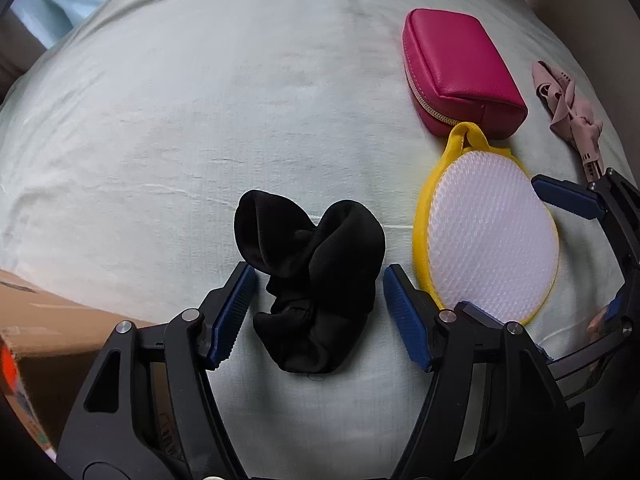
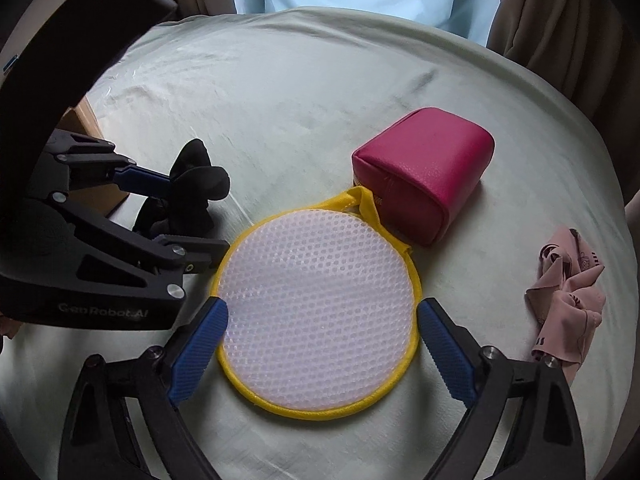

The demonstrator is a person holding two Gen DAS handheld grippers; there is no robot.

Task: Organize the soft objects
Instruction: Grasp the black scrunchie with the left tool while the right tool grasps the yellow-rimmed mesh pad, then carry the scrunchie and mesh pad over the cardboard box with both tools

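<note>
— Pale green sheet (image 2: 304, 92), wrinkled, covers the whole surface under us; brown curtains (image 2: 560, 20) hang beyond it, with light blue between them.

— And our left gripper (image 1: 318, 308)?

— Its jaws stand apart around the black scrunchie (image 1: 312, 280), neither pad clearly touching. A cardboard box (image 1: 44, 344) sits low to its left.

— Our right gripper (image 2: 322, 344)?

— Spread wide on either side of the yellow-rimmed mesh pad (image 2: 316, 320). Ahead and slightly right lies the pink pouch (image 2: 428, 172), touching the pad's loop; the crumpled pink cloth (image 2: 568, 292) rests further right.
</note>
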